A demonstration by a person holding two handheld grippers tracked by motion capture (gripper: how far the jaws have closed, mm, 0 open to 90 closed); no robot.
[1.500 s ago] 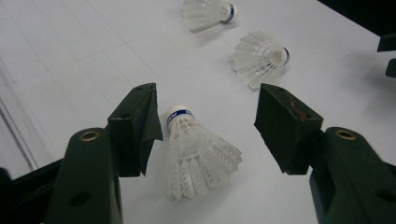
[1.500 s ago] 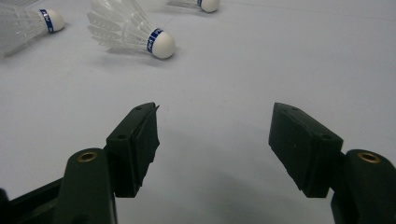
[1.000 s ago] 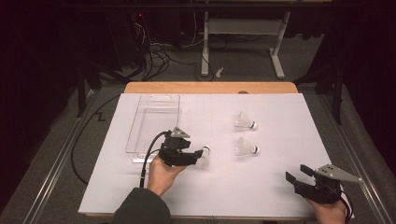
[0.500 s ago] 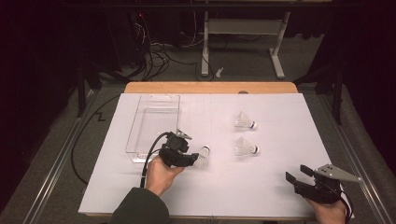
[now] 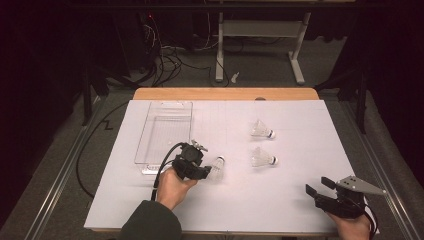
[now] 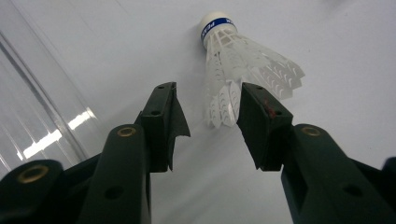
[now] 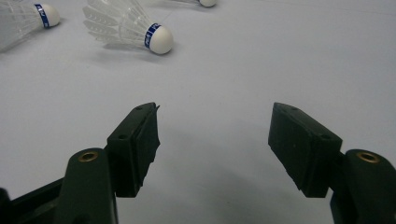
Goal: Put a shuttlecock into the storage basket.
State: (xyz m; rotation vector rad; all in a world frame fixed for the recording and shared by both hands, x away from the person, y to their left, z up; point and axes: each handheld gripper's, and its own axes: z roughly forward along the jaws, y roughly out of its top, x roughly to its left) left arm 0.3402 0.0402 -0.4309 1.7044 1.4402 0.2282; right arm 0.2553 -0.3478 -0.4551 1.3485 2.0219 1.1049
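Note:
A white shuttlecock (image 5: 217, 167) with a blue-banded cork lies on the white table sheet (image 5: 300, 120). Its feather skirt (image 6: 243, 65) sits between the jaws of my left gripper (image 5: 209, 172). Those jaws have just been closing. In the left gripper view the right pad (image 6: 254, 121) is at the skirt's edge, while a gap still separates the left pad (image 6: 163, 121) from it, so the left gripper (image 6: 208, 100) is open. My right gripper (image 5: 319, 186) rests at the table's near right corner. It stands open (image 7: 215, 128) over bare sheet.
Two more shuttlecocks (image 5: 262, 129) (image 5: 263, 158) lie right of centre; the right gripper view has them ahead (image 7: 130, 28) (image 7: 28, 18). A clear plastic box (image 5: 165, 132) stands at the left, its wall (image 6: 37, 107) close beside the left gripper. Cables and a stand's legs lie beyond the table.
The left gripper has edged slightly toward the shuttlecock and its jaws look narrower around the skirt. The right gripper and the other shuttlecocks have not moved.

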